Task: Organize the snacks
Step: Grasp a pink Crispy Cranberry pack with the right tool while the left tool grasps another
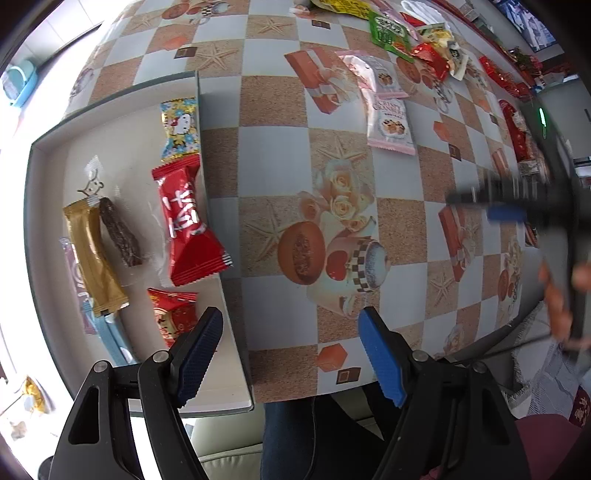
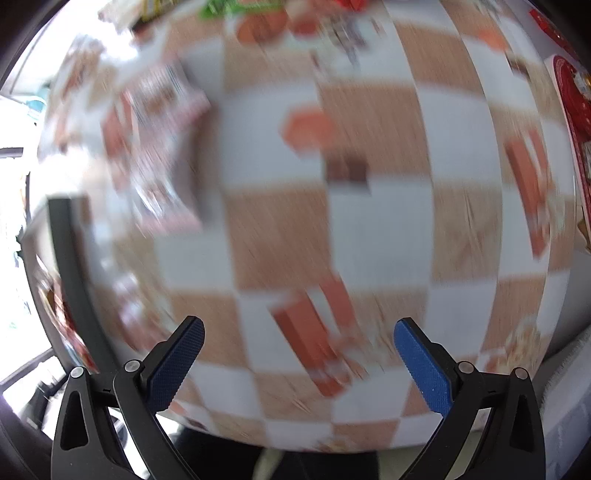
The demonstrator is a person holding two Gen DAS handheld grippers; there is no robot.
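The checkered surface (image 1: 273, 155) fills both views, with a shallow white tray (image 1: 122, 122) at the left of the left wrist frame holding a red wrapper (image 1: 184, 221), a gold bar (image 1: 92, 254) and a dark bar (image 1: 120, 232). Pink packets (image 1: 388, 114) lie upper right near a loose snack pile (image 1: 410, 33). Both the left gripper (image 1: 291, 354) and right gripper (image 2: 299, 362) have their fingers spread, empty; the right wrist view is blurred.

Bright daylight blows out the left edges, fisheye bends the table (image 1: 273, 155), and the right wrist view is motion-blurred.
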